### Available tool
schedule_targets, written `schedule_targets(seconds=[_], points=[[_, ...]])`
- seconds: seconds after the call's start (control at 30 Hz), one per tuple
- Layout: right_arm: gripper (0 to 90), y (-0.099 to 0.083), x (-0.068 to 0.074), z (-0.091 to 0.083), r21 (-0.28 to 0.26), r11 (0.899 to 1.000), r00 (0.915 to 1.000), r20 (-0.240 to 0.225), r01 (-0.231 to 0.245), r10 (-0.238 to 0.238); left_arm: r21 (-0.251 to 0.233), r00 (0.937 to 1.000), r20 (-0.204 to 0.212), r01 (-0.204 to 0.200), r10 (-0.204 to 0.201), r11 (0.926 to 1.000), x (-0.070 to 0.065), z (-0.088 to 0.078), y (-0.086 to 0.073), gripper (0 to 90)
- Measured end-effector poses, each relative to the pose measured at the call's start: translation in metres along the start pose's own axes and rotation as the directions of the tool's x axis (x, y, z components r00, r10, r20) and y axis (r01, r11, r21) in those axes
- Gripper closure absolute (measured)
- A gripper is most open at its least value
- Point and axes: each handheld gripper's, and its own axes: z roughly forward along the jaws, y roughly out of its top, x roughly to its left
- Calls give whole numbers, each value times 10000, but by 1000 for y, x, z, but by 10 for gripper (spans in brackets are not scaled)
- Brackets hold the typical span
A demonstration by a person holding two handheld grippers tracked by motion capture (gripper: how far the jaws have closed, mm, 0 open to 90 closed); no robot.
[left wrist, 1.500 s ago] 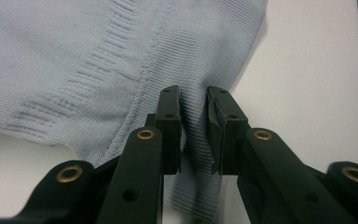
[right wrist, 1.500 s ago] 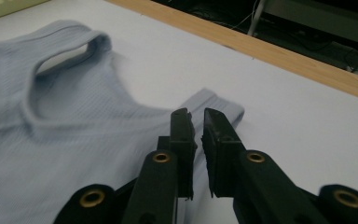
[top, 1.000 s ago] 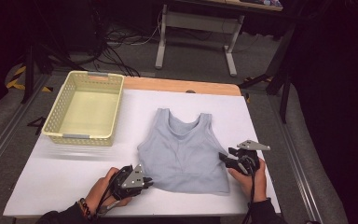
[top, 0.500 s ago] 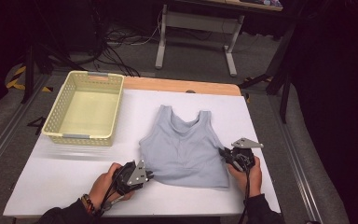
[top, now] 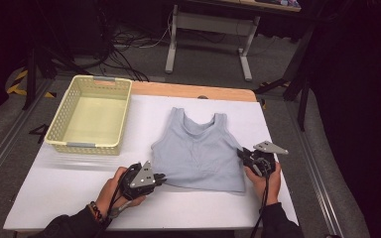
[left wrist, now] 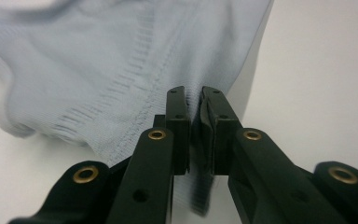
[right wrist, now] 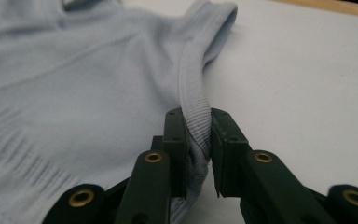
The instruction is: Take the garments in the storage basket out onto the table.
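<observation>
A light blue tank top (top: 198,148) lies flat on the white table (top: 69,193), with its neck away from me. My left gripper (top: 161,177) is shut on the top's near-left hem corner; in the left gripper view the jaws (left wrist: 193,95) pinch the ribbed hem (left wrist: 98,60). My right gripper (top: 241,153) is at the top's right side. Its jaws (right wrist: 196,116) squeeze the ribbed armhole edge (right wrist: 193,88). They have just been closing, then opening slightly, with the fabric still between them.
A pale yellow plastic basket (top: 87,147) stands empty at the table's far left. Bare white table surrounds the top. A wooden edge (top: 188,91) runs along the table's far side, with a desk frame and cables on the floor beyond it.
The right gripper has moved in to the top's right edge and closed on it. The left gripper has risen slightly, taking the hem corner with it.
</observation>
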Motion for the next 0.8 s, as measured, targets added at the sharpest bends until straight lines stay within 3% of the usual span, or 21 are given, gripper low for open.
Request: schedule_targets(seconds=[0.07,0.23,0.3,0.37,0.47,0.53,0.6,0.7,0.73,0.8], points=[[705,3,2,-9,-271,9996,10000,-45,1,-3,-347,9999,0,-136,136,9993,-3,-11,4,852],[557,8,4,-30,-1046,9945,9988,486,-3,55,-641,9997,-228,-98,83,9979,0,-24,5,826],[505,8,7,-42,-1223,9925,9990,451,82,-27,-549,9995,-297,95,-111,9984,3,-25,1,742],[477,0,15,-50,-829,9960,9994,-19,342,-345,-84,9988,-90,484,-485,9988,4,-21,-8,574],[453,-17,27,-53,4,9980,9973,-373,632,-632,708,9993,-19,372,-371,9968,-1,-13,-19,457],[442,-31,32,-54,607,9956,9954,-682,710,-668,1259,9997,-39,263,-260,9917,-3,-4,-25,451],[439,-45,33,-54,1184,9919,9956,-874,452,-349,1551,9993,-158,345,-324,9873,-1,3,-28,456],[437,-53,32,-52,1550,9877,9943,-1062,214,-49,1578,9981,-193,607,-583,9856,4,7,-30,505],[475,-56,30,-53,1598,9871,9931,-1168,110,79,1411,9956,94,911,-934,9858,12,11,-30,533],[574,-56,30,-53,1623,9867,9923,-1232,78,125,1393,9952,-15,971,-979,9855,16,13,-29,610]])
